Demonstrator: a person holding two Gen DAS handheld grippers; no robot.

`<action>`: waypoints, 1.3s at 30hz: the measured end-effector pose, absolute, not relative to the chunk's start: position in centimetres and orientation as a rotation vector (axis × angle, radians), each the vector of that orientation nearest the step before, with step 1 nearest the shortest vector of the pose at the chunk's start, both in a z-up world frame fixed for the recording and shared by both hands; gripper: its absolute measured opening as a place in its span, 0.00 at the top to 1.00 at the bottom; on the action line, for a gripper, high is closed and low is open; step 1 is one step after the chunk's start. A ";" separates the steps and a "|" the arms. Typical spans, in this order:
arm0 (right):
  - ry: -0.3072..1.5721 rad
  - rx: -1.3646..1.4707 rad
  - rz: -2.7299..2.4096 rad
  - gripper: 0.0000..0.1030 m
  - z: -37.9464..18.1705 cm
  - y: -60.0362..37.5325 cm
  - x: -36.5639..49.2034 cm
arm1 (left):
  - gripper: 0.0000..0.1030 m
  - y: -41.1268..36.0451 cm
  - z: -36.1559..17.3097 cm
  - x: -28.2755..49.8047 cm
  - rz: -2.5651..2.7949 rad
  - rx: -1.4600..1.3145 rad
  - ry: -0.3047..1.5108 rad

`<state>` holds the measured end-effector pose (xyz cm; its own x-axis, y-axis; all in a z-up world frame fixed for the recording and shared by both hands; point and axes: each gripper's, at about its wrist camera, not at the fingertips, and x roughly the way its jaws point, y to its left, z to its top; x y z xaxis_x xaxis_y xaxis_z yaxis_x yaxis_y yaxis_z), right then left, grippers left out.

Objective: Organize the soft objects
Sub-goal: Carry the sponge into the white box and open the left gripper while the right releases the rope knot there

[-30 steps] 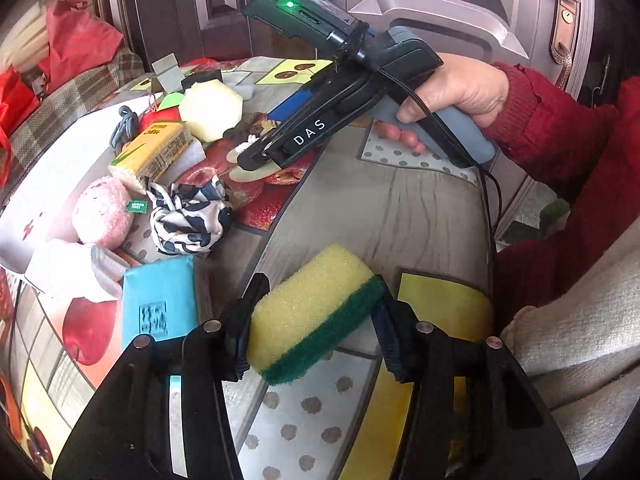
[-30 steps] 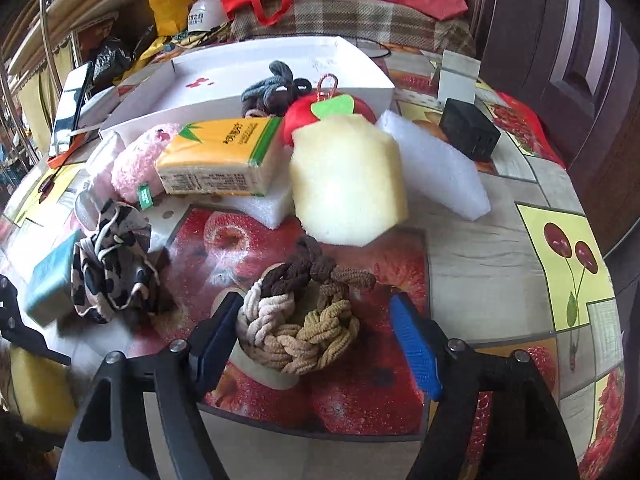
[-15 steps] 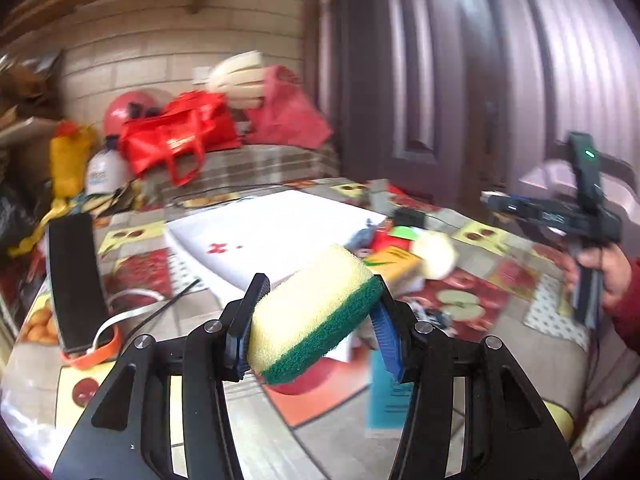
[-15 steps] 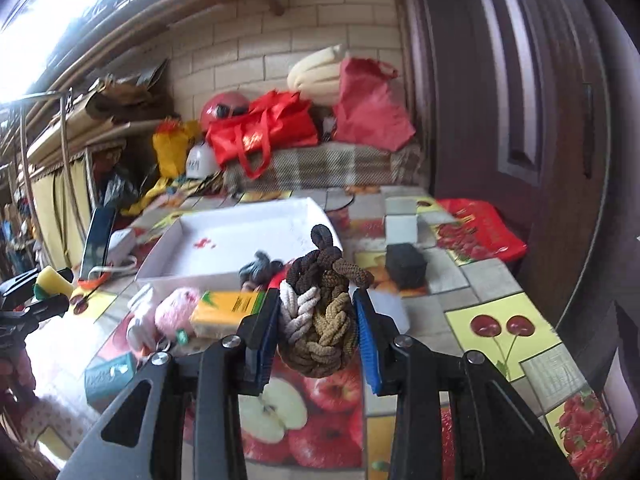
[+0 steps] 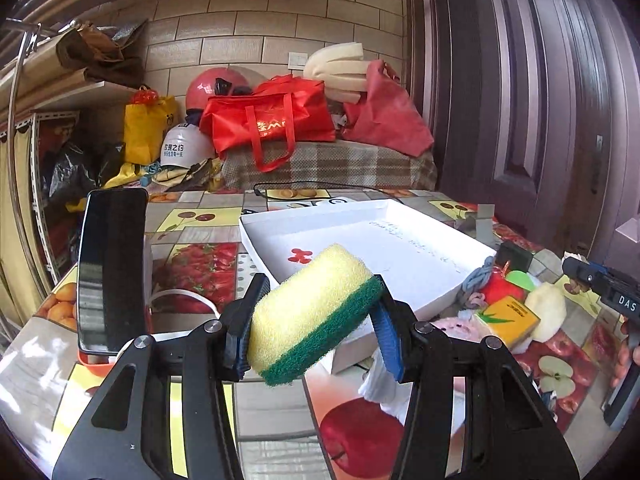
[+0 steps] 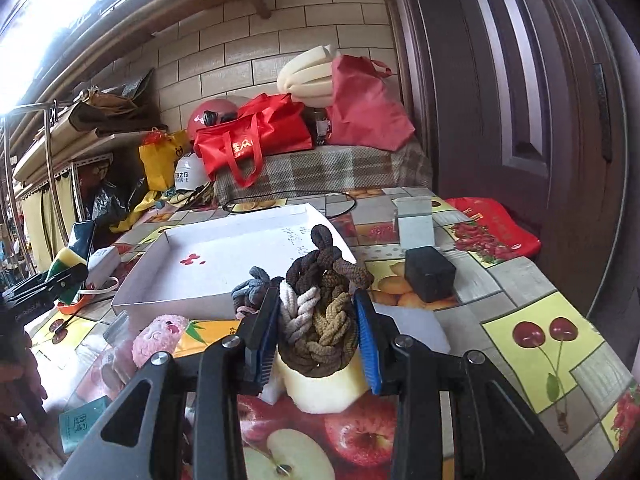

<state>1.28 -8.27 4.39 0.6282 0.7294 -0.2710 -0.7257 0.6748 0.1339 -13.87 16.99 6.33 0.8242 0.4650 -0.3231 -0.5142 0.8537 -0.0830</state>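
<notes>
L hand-held gripper (image 5: 316,320) clamps sponge (image 5: 312,312) btwn pads; R hand-held gripper (image 6: 318,332) pinches braided scrunchie (image 6: 320,320), white tray (image 6: 168,292) at 11 o'clock

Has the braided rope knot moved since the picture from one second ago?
Yes. The braided rope knot lay on the apple-print tablecloth; now the right gripper holds it raised above the tablecloth.
</notes>
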 end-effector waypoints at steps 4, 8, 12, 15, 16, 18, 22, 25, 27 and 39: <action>0.273 -0.015 0.861 0.65 4.6 -6.3 0.6 | 0.52 18.1 6.3 -12.1 0.543 -0.197 0.315; 0.254 -0.031 0.897 0.65 4.8 -4.0 0.3 | 0.51 19.1 6.4 -10.8 0.564 -0.210 0.314; 0.257 -0.028 0.933 0.65 5.1 -1.3 0.4 | 0.51 20.0 6.4 -9.0 0.576 -0.208 0.330; 0.266 -0.026 0.955 0.65 5.3 0.7 0.5 | 0.51 21.1 6.2 -7.8 0.589 -0.225 0.352; 0.273 -0.025 0.960 0.65 5.3 1.3 0.5 | 0.51 21.5 6.2 -7.5 0.597 -0.234 0.357; 0.287 -0.024 0.971 0.65 5.4 2.6 0.6 | 0.51 22.3 6.1 -7.0 0.609 -0.256 0.358; 0.318 -0.041 0.978 0.65 5.3 4.5 0.6 | 0.51 23.4 6.0 -6.3 0.628 -0.282 0.351; 0.347 -0.058 0.978 0.65 5.2 5.8 0.6 | 0.51 23.8 6.1 -5.4 0.619 -0.275 0.366; 0.379 -0.066 0.972 0.65 5.1 6.6 1.0 | 0.51 23.9 6.0 -4.6 0.606 -0.268 0.394; 0.468 -0.091 0.910 0.36 4.6 8.8 1.9 | 0.35 24.9 5.5 -3.9 0.595 -0.310 0.442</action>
<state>1.94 8.78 4.55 0.5210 0.7384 -0.4282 -0.7773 0.6177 0.1193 -3.88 24.88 5.51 0.7399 0.4681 -0.4832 -0.5978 0.7869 -0.1530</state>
